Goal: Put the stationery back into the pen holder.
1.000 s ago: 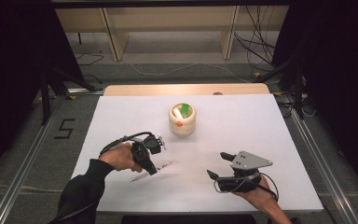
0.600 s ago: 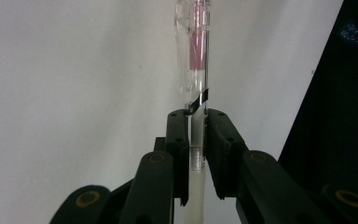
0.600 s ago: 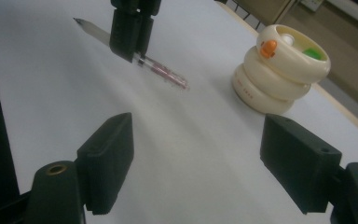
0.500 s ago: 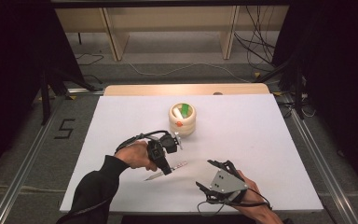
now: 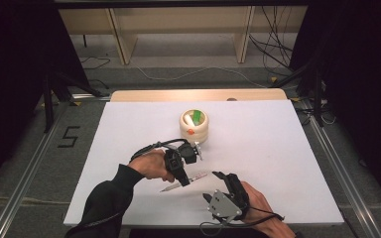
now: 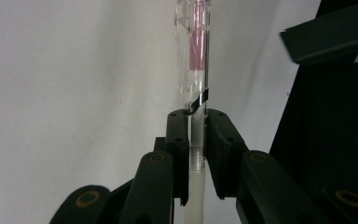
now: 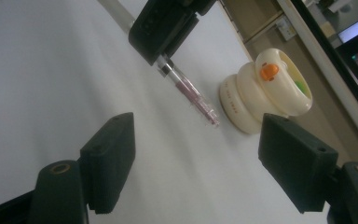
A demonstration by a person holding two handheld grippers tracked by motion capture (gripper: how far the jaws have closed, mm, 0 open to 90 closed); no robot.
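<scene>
The left gripper [image 5: 181, 168] has its jaws clamped on a pen [image 6: 196, 93], gripping it around the middle, just below the clear cap with its pink insert; the pen lies low over the white table [image 5: 278, 148], capped end pointing toward the right gripper [image 5: 225, 181]. That gripper sits just beside it with jaws wide apart, holding nothing. Behind them stands a cream duck-faced holder [image 5: 194, 125] with something green inside. The grip looks narrow and off-centre, so the pen could pivot or slip if the right jaws pull the cap at an angle. A sideways tug might also drag the tip across the table.
</scene>
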